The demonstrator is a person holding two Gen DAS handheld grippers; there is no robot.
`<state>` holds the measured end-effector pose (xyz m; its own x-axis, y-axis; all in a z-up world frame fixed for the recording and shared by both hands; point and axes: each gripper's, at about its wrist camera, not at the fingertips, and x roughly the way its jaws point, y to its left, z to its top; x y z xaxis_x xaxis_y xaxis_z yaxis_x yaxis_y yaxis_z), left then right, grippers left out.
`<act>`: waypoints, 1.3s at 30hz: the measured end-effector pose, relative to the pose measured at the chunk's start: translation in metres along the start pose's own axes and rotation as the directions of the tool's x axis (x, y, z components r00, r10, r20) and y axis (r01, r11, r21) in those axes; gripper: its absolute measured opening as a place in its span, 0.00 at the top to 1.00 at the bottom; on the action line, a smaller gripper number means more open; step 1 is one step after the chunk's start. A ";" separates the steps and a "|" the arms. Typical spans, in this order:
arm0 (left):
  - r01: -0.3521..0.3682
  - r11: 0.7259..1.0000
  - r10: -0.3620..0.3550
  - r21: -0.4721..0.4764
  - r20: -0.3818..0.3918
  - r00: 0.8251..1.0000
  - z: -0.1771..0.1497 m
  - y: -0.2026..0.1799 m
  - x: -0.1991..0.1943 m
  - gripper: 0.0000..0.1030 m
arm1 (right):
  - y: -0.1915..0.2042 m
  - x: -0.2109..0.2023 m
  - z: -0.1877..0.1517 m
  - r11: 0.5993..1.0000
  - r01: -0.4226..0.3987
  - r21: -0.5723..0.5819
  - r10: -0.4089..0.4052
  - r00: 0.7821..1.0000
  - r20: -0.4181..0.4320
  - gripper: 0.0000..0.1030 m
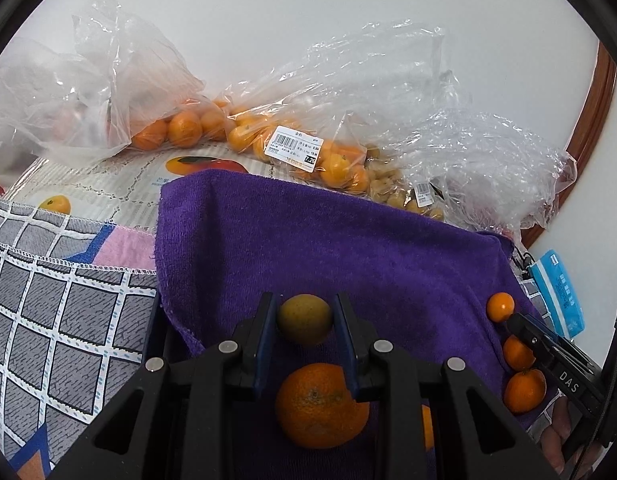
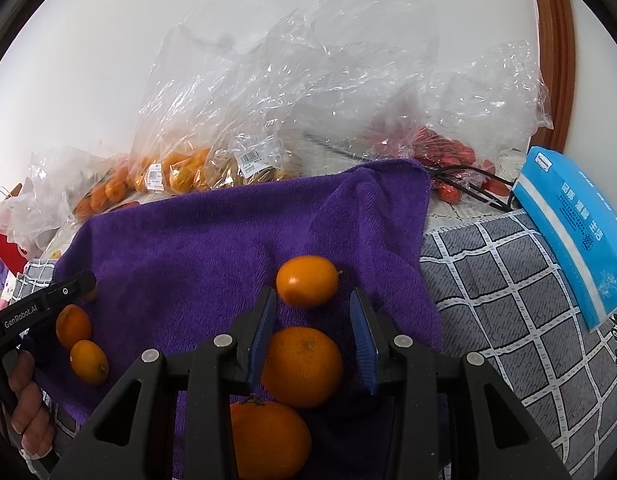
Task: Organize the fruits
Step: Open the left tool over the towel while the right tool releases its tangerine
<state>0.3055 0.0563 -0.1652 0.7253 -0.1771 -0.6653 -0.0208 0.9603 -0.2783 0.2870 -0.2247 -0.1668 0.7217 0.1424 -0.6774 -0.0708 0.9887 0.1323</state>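
We see our right gripper (image 2: 312, 344) poised over the purple towel (image 2: 196, 240), its blue pads either side of a mandarin (image 2: 302, 366), the right pad clear of it. A kumquat (image 2: 307, 280) lies just beyond the fingertips. At far left our left gripper (image 2: 74, 286) reaches in near two small kumquats (image 2: 80, 344).

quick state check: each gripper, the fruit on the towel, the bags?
left gripper: shut on a yellowish fruit
right gripper: slightly open, holding nothing
orange: loose on the purple towel, between the right gripper's fingers
bags of fruit: lying behind the towel
blue packet: lying on the checked cloth
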 end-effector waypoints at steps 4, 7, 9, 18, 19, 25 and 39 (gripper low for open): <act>0.001 1.000 -0.001 -0.001 0.002 1.000 0.000 0.000 0.000 0.73 | 0.000 0.000 0.000 1.000 0.000 -0.001 0.000 1.000 0.000 0.62; 0.003 1.000 -0.003 -0.002 0.002 1.000 0.000 0.000 0.000 0.73 | 0.002 0.000 -0.001 1.000 0.001 -0.009 -0.001 1.000 -0.003 0.61; 0.001 1.000 -0.001 -0.002 0.003 1.000 0.000 -0.001 -0.001 0.73 | 0.003 0.000 -0.001 1.000 0.003 -0.016 -0.003 1.000 -0.004 0.60; 0.009 1.000 -0.009 0.004 0.015 1.000 0.000 -0.001 -0.005 0.68 | 0.002 0.000 -0.002 1.000 0.001 -0.017 -0.001 1.000 0.001 0.60; 0.007 1.000 -0.007 0.007 0.018 1.000 0.000 -0.001 -0.006 0.68 | 0.002 -0.001 -0.002 1.000 0.003 -0.016 -0.003 1.000 0.004 0.60; 0.006 1.000 -0.006 -0.001 0.043 0.999 0.000 0.000 -0.012 0.67 | 0.000 -0.008 -0.003 1.000 0.005 -0.004 -0.005 0.999 0.031 0.58; -0.051 0.998 0.045 0.034 0.170 0.984 -0.004 -0.008 -0.035 0.67 | 0.016 -0.053 -0.002 0.998 0.048 -0.040 -0.040 0.985 0.169 0.57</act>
<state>0.2776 0.0538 -0.1426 0.8300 -0.0949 -0.5496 -0.0346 0.9747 -0.2207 0.2467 -0.2166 -0.1302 0.8301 0.0923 -0.5499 -0.0640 0.9955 0.0705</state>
